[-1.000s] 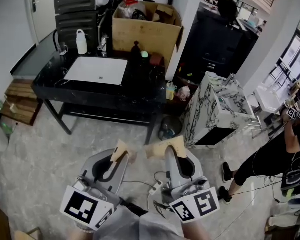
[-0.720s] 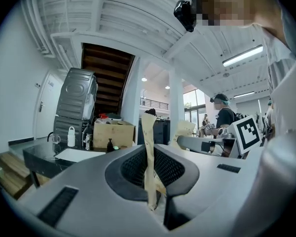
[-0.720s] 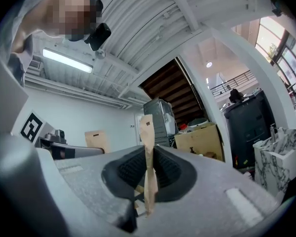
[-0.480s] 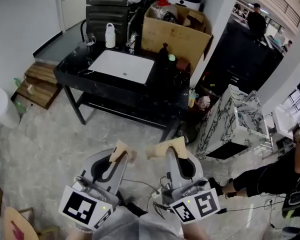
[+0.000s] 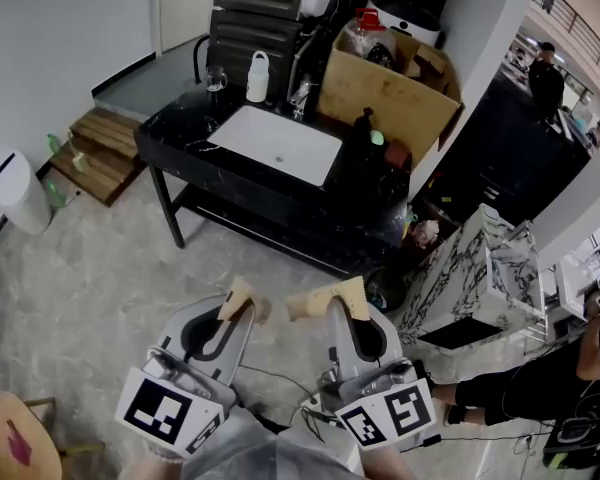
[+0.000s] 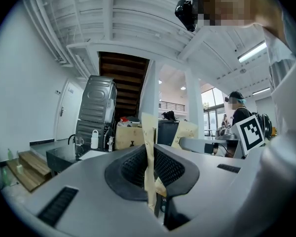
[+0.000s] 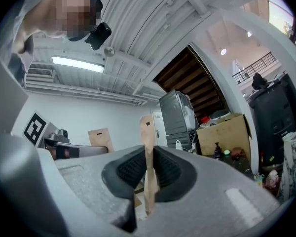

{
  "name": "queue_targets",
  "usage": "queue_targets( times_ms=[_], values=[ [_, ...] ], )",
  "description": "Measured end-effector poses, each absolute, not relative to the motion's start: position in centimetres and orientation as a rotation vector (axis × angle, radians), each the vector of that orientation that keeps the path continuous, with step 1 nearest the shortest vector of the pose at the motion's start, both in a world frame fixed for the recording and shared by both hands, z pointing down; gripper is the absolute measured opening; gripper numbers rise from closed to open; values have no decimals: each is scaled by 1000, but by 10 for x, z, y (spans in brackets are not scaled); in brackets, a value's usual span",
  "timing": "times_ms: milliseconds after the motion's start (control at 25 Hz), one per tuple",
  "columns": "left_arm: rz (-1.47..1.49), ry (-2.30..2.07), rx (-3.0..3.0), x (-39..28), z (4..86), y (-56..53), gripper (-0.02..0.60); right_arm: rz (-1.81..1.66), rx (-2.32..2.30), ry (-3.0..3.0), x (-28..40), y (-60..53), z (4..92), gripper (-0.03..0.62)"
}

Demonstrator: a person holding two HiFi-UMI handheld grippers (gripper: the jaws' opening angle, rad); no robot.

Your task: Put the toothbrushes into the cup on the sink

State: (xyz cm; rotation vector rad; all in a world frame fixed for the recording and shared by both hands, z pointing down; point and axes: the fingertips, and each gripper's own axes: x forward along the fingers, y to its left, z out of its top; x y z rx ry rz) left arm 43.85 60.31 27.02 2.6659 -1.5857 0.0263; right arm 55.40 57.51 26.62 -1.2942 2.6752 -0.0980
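Note:
The white sink (image 5: 280, 143) is set in a black counter (image 5: 175, 133) across the room, far ahead of both grippers. A clear cup (image 5: 216, 80) stands at the counter's back left, beside a white bottle (image 5: 257, 76). I cannot make out any toothbrushes. My left gripper (image 5: 242, 300) and right gripper (image 5: 330, 300) are held side by side low in the head view. Each is shut on a thin tan card. In the left gripper view the card (image 6: 149, 152) stands edge-on between the pads. The right gripper view shows its card (image 7: 148, 152) the same way.
A big cardboard box (image 5: 390, 93) sits at the counter's right end. Wooden steps (image 5: 100, 143) and a white bin (image 5: 15, 190) are at the left. A marble-patterned cabinet (image 5: 480, 278) and a person (image 5: 580, 378) are at the right; a wooden chair (image 5: 15, 438) is bottom left.
The head view has swung left, so the sink and counter sit further right and a bit lower in it. Both grippers keep their place and grip on the cards.

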Motion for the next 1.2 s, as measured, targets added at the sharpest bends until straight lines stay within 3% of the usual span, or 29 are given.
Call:
queue_targets(
  times_ms=[1200],
  values=[
    [-11,-1933,2443,214,270,512,32,-105,-910,2813,320,455,260,25]
  ],
)
